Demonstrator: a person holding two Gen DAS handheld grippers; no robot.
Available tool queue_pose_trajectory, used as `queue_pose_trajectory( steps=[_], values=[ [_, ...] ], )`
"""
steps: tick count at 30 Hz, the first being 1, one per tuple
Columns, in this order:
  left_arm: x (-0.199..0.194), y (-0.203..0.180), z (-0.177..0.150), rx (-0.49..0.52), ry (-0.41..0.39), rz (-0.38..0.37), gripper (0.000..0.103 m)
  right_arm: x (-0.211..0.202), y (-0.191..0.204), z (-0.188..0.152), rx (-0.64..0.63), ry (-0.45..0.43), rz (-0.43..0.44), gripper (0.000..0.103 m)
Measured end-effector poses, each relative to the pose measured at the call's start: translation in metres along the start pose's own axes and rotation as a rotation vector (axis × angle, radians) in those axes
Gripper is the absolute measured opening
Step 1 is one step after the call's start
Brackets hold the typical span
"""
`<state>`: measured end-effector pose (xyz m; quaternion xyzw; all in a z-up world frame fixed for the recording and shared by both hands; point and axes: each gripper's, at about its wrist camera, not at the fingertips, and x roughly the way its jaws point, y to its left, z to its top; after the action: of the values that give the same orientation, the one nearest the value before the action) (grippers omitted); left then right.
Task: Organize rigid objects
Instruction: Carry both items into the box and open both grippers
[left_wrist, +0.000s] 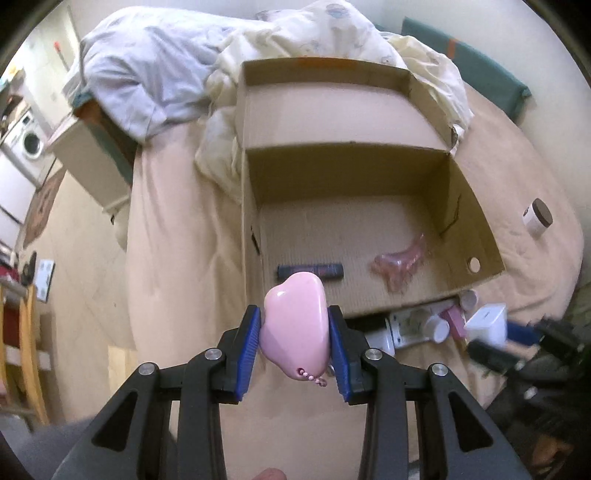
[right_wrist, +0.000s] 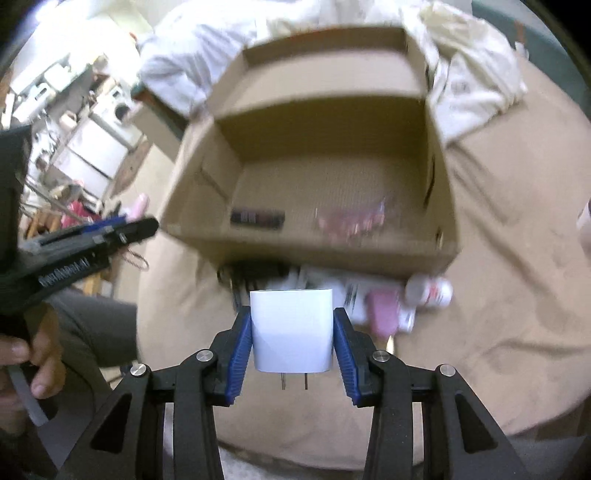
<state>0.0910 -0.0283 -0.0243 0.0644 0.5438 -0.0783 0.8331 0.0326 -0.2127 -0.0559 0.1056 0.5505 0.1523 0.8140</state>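
Observation:
An open cardboard box (left_wrist: 476, 221) stands on the bed; it also shows in the right wrist view (right_wrist: 441, 206). In it lie a dark tube (left_wrist: 310, 271) and a clear pink item (left_wrist: 400, 262). My left gripper (left_wrist: 295, 334) is shut on a pink rounded case (left_wrist: 295, 325) with a bead chain, held before the box's near left corner. My right gripper (right_wrist: 292, 334) is shut on a white plug adapter (right_wrist: 291, 328), prongs toward the camera, held before the box's near wall. The right gripper with the adapter (left_wrist: 487, 325) shows at the right in the left wrist view.
Several small items lie by the box's near wall: white bottles (left_wrist: 436, 326), a pink item (right_wrist: 384, 312), a dark object (right_wrist: 255, 273). A round jar (left_wrist: 537, 218) sits right of the box. Crumpled bedding (left_wrist: 155, 74) lies behind it. The bed's left edge drops to the floor (left_wrist: 81, 258).

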Motion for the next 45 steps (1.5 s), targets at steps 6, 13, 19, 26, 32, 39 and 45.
queue_pose_trajectory(
  steps=[6,13,19,26,32,39,45],
  values=[
    [0.014,-0.009,0.032,0.043,-0.034,0.031,0.033,-0.011,-0.019,0.049,0.012,-0.096,0.003,0.044],
    [0.045,-0.029,0.054,0.072,-0.044,0.027,0.033,0.015,-0.032,0.091,-0.007,-0.131,-0.051,0.044],
    [0.081,-0.044,0.049,0.135,-0.041,0.039,0.033,0.047,-0.038,0.088,0.01,-0.076,-0.072,0.045],
    [0.1,-0.041,0.045,0.127,-0.006,0.052,0.033,0.073,-0.04,0.088,-0.012,-0.001,-0.13,0.045],
    [0.1,-0.038,0.046,0.118,-0.017,0.058,0.033,0.08,-0.045,0.088,0.01,0.018,-0.149,0.045],
    [0.099,-0.042,0.043,0.14,-0.014,0.045,0.033,0.067,-0.047,0.09,0.038,-0.039,-0.1,0.07],
    [0.088,-0.044,0.048,0.123,0.001,-0.027,0.083,0.045,-0.052,0.082,0.044,-0.129,-0.028,0.075]
  ],
)
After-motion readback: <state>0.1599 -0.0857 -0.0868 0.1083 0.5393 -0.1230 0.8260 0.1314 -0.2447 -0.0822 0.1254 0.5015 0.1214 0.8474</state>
